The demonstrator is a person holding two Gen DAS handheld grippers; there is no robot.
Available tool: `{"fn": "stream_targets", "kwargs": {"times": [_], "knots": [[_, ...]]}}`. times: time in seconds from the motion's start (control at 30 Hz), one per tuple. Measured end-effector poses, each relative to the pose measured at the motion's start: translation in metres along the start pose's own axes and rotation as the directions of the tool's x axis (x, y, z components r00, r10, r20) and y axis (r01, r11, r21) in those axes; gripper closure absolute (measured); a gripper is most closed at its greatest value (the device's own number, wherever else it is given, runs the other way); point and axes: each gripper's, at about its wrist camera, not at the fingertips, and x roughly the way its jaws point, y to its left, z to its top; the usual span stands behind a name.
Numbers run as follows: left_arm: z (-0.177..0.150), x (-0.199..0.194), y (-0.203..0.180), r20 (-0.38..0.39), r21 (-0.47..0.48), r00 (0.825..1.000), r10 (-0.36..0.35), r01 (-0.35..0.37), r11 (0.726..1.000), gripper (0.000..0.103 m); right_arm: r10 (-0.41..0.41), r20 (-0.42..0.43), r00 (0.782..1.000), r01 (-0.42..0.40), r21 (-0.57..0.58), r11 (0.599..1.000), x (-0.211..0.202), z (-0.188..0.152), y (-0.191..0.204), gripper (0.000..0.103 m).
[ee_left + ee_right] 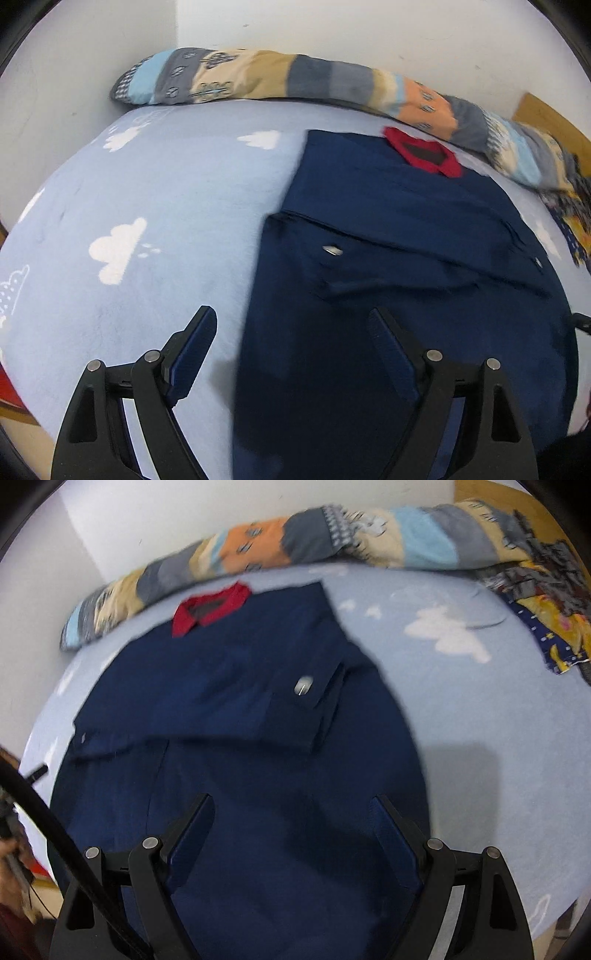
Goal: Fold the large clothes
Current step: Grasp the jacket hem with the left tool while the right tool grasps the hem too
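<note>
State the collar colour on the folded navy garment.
Red collar on the navy garment; clearest in the left wrist view.

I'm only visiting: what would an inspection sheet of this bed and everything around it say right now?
Surface: light blue sheet with white clouds.
Job's things: navy shirt with red collar, lying flat, sleeves folded in.
Clutter: patchwork quilt bunched along the wall.
Grippers: left hand-held gripper open above the shirt's edge; right hand-held gripper open above the shirt.
Cables: black cable, lower left of right view.
Surroundings: white wall.
</note>
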Motion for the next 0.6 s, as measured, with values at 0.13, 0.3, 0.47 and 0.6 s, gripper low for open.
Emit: {"fn": "stream_targets", "kwargs": {"times": [0.13,0.3,0.47,0.6], "knots": [[-0.023,0.001,-0.025,-0.065,0.009,0.997,-0.042,0.043,0.999,0.016,0.035,-0.090,0.995,-0.037,-0.016,0.999,0.021,-0.022,0.012,0.014],[-0.061,0.034,-0.032,-0.246,0.100,0.969,0.003,0.023,0.995,0.016,-0.029,-0.114,0.993,0.018,-0.097,0.995,0.036,-0.052,0.027,0.013],[-0.067,-0.001,-0.016,-0.170,0.107,0.985,0.009,0.010,0.994,0.016,0.018,-0.080,0.997,-0.026,-0.098,0.995,0.010,-0.068,0.027,0.013],[-0.065,-0.027,0.009,-0.145,0.038,0.987,0.062,-0.057,0.998,0.016,0.057,-0.065,0.996,-0.061,-0.063,0.996,-0.007,-0.078,0.016,0.013]]}}
